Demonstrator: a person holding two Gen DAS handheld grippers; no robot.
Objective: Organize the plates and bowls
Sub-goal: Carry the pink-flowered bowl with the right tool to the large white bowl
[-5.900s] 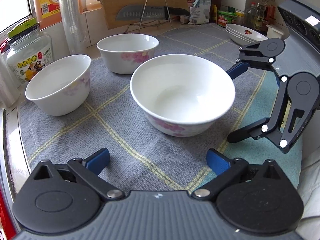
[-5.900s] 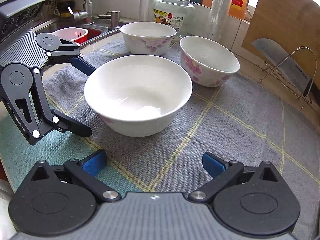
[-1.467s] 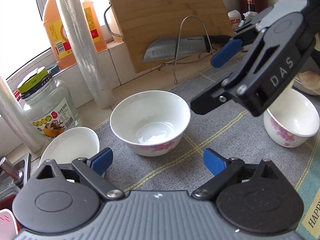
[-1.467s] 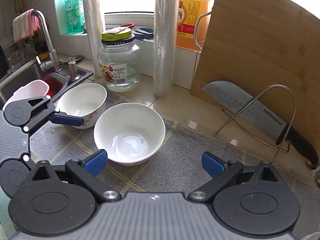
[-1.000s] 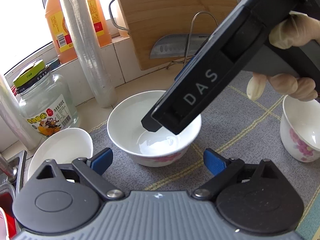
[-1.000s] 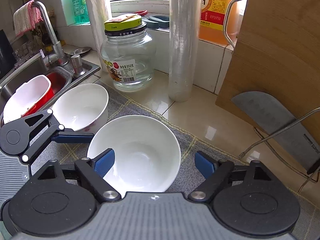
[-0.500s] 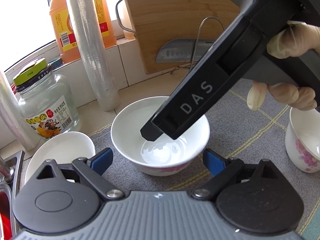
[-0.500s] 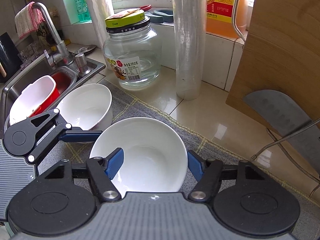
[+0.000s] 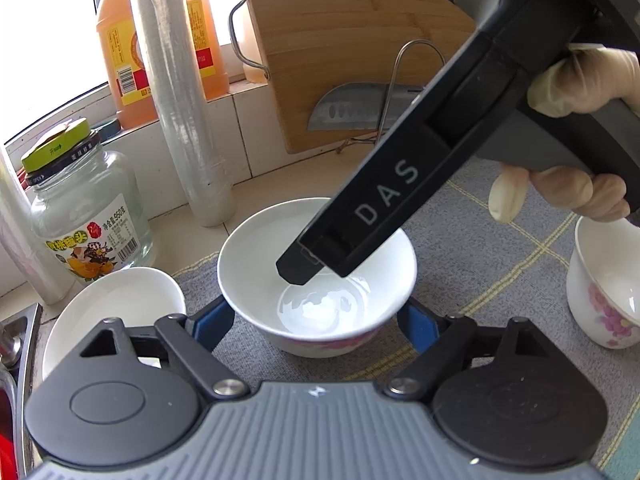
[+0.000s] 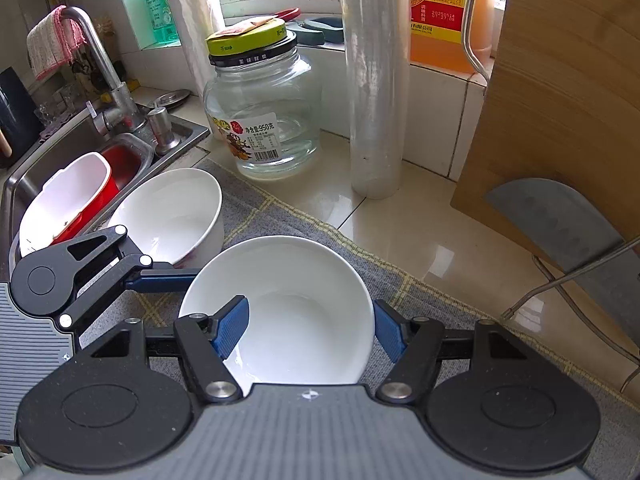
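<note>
A round white china bowl with pink flowers on its side (image 9: pixel 316 280) sits upright on the grey checked cloth (image 9: pixel 480 240). It is empty and shiny inside. A second white bowl (image 10: pixel 172 216) stands just beside it, near the sink. A third white bowl with pink flowers (image 9: pixel 604 288) stands apart on the other side.

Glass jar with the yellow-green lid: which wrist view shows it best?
Right wrist view: the glass jar stands whole and upright on the counter behind the bowls, lid, label and base all clear. The left wrist view shows the jar pushed towards the left edge, smaller and warped.
</note>
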